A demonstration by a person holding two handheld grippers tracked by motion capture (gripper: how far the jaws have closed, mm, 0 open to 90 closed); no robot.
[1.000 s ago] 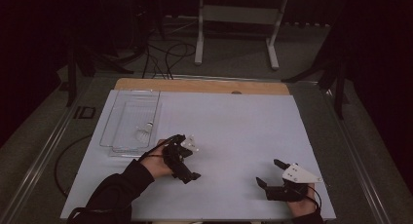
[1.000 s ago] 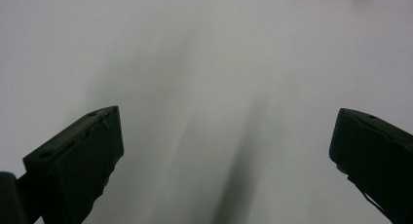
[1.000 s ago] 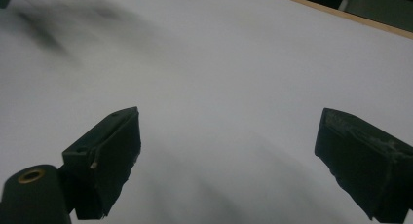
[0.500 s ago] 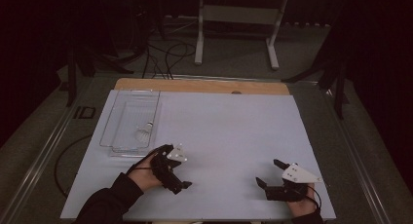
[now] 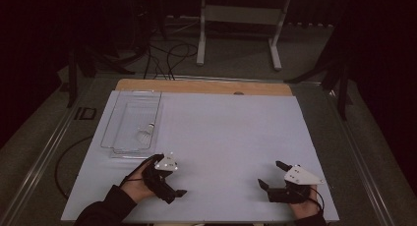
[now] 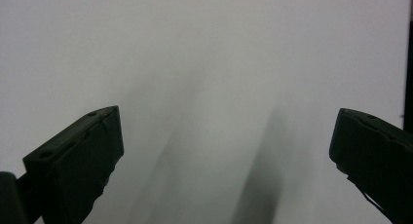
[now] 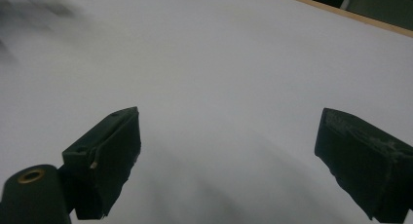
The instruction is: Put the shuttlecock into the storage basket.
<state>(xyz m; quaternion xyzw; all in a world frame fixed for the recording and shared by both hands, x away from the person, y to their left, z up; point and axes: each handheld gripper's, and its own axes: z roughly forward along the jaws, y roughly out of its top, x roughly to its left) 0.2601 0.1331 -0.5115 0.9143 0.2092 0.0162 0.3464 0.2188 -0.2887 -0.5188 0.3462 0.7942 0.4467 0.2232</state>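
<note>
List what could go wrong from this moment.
1. The small white object lies inside the clear tray; a grab over its wall might shove the light tray.
2. The left gripper is open low over the table; its jaws could scrape the sheet.
3. The right gripper sits near the table's front edge.

White shuttlecock (image 5: 144,134) lies inside the clear tray (image 5: 112,119).

High view overlooks the table (image 5: 236,132); gripper views skim its surface closely.
</note>
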